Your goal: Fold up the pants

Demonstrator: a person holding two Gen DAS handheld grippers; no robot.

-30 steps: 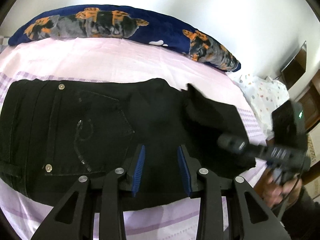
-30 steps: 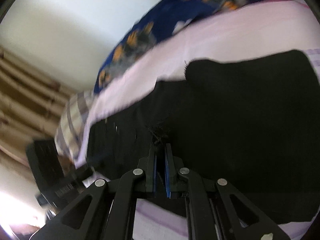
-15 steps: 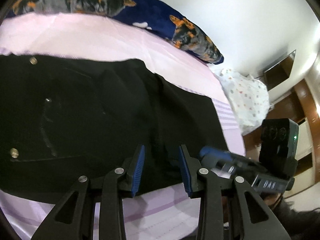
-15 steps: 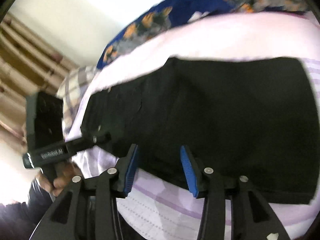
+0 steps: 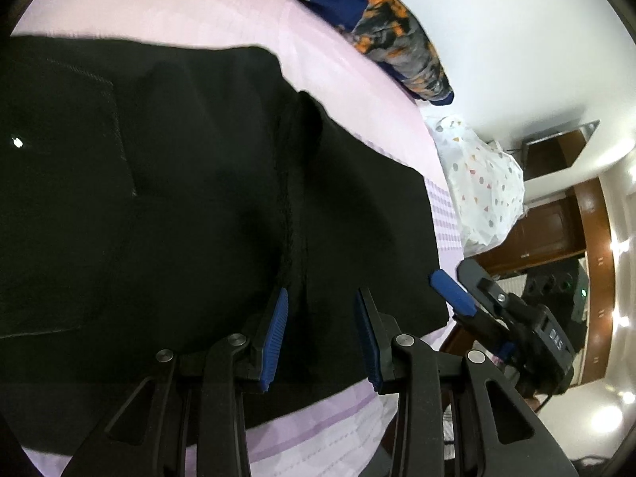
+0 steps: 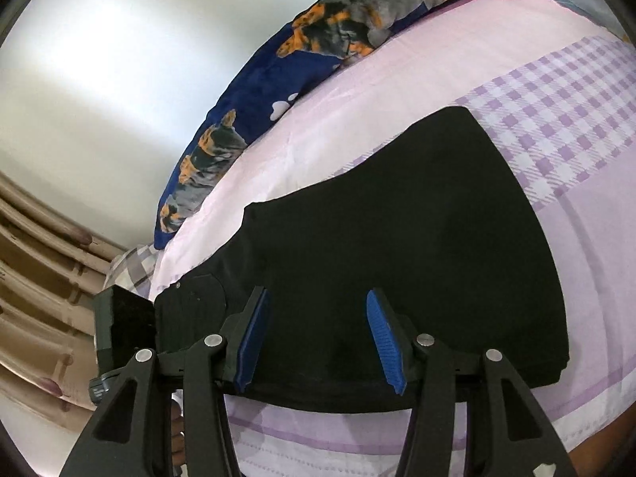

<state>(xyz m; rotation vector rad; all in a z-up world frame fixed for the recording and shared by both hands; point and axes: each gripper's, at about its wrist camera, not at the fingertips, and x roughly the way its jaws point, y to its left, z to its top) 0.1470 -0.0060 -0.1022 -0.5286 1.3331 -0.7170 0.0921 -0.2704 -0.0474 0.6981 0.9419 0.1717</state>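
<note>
- Black pants (image 6: pixel 397 246) lie folded flat along the near edge of a bed (image 6: pixel 417 75) dressed in a pink and lilac checked sheet.
- A navy dog-print pillow (image 6: pixel 330 35) rests at the far side against a white wall; wooden furniture stands to the right.
- The right gripper (image 6: pixel 322 338), its jaws just parted and empty, hovers over the near hem.
- The left gripper (image 5: pixel 322 338) hangs half open, holding nothing.
- For a neat next fold, both probably need firm bites on matching corners before lifting together.
</note>
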